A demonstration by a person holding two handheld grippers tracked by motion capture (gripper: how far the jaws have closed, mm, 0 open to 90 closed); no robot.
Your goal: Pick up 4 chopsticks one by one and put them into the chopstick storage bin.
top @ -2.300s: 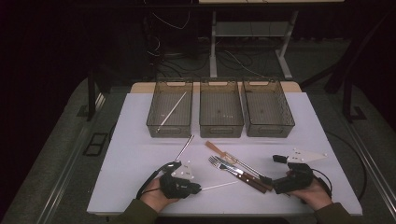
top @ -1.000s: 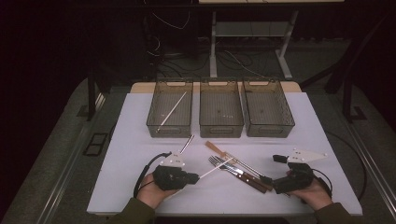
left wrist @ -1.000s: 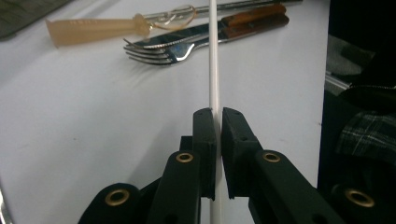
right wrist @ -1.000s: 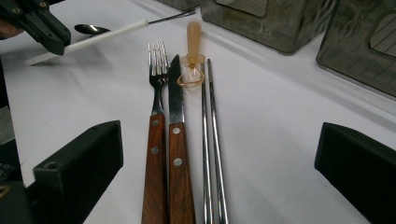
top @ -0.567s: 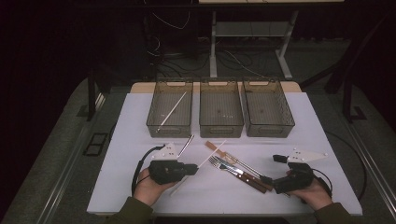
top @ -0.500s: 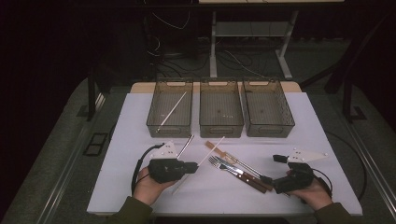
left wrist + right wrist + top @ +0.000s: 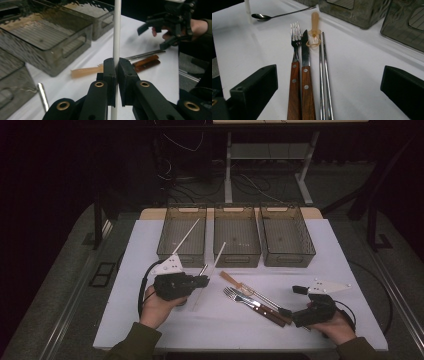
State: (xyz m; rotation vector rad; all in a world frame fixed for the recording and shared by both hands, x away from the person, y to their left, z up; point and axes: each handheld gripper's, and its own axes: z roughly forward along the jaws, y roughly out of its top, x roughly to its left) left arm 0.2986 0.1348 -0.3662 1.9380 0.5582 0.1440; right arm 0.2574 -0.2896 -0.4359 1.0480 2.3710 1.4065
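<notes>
White table [image 7: 150, 320]; left gripper [image 7: 116, 66] clamps unmarked chopstick [image 7: 116, 30].

In the high view the white surface [image 7: 150, 250] is the one bright area; the floor and the room past its far edge sink into near black. Light falls from above, so shadows under the bins and cutlery are short and soft. The picture is slightly grainy, with mild bending at the edges. In the left gripper view the near jaws are sharp, while the white stick [image 7: 116, 30] glares and the bins behind blur. In the right gripper view the fork [image 7: 295, 40] and knife [image 7: 305, 53] are crisp, the spoon [image 7: 262, 16] glints, and the near jaws are soft.
</notes>
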